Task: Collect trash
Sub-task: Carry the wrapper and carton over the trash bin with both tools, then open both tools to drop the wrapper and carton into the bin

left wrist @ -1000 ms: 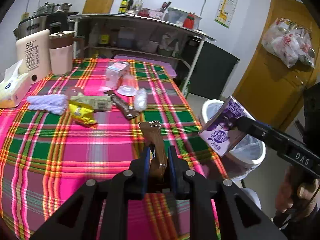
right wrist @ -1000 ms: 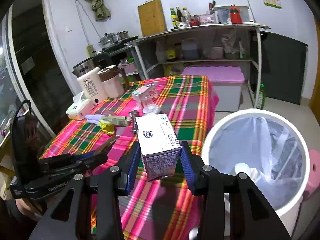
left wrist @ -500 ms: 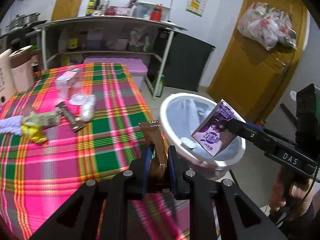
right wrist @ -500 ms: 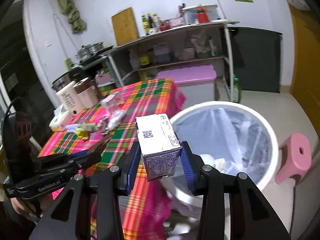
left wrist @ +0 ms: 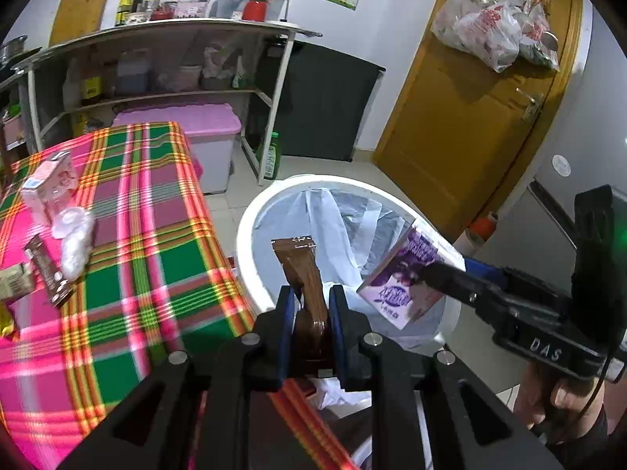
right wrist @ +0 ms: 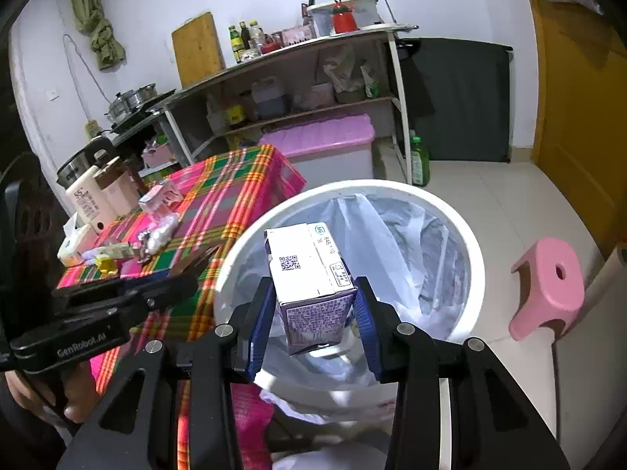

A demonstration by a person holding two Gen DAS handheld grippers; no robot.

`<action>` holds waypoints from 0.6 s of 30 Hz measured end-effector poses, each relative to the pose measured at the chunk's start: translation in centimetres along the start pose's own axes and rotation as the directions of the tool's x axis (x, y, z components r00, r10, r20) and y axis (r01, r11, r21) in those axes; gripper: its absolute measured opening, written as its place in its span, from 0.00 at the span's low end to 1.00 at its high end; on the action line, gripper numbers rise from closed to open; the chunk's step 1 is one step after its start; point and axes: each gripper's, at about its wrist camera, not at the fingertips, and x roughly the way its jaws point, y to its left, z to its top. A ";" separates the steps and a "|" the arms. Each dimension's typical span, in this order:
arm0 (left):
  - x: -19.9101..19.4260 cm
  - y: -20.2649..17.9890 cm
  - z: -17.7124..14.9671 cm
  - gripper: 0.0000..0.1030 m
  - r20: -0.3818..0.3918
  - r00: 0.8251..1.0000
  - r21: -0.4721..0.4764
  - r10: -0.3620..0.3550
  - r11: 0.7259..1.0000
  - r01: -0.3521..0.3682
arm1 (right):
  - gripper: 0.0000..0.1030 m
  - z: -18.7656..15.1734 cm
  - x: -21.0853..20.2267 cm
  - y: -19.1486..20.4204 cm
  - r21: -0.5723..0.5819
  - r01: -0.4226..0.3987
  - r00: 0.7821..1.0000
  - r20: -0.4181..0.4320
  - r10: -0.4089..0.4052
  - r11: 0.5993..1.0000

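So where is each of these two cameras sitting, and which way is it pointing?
Left wrist: rides the left hand-held gripper, which pinches a brown wrapper; faces the white bin, with the right hand-held gripper and its hand in view.
Right wrist: rides the right hand-held gripper, which clamps a purple carton; looks down into the bin; the left hand-held gripper shows.
Shared: bin, plaid table, carton.
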 end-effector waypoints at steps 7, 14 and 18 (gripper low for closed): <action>1.8 -1.0 1.0 0.19 -0.019 0.999 0.029 -0.027 0.999 0.028 | 0.41 -0.2 0.6 -1.4 0.022 0.022 1.000 -0.023 -0.021 1.000; 3.0 -1.4 1.5 0.24 -0.034 0.999 0.030 -0.040 0.999 0.041 | 0.41 -0.5 1.0 -1.9 0.023 0.027 0.998 -0.053 -0.026 0.999; 2.8 -1.3 1.4 0.36 -0.034 0.998 0.015 -0.050 0.999 0.050 | 0.41 -0.5 0.9 -1.8 0.018 0.031 0.998 -0.051 -0.030 0.999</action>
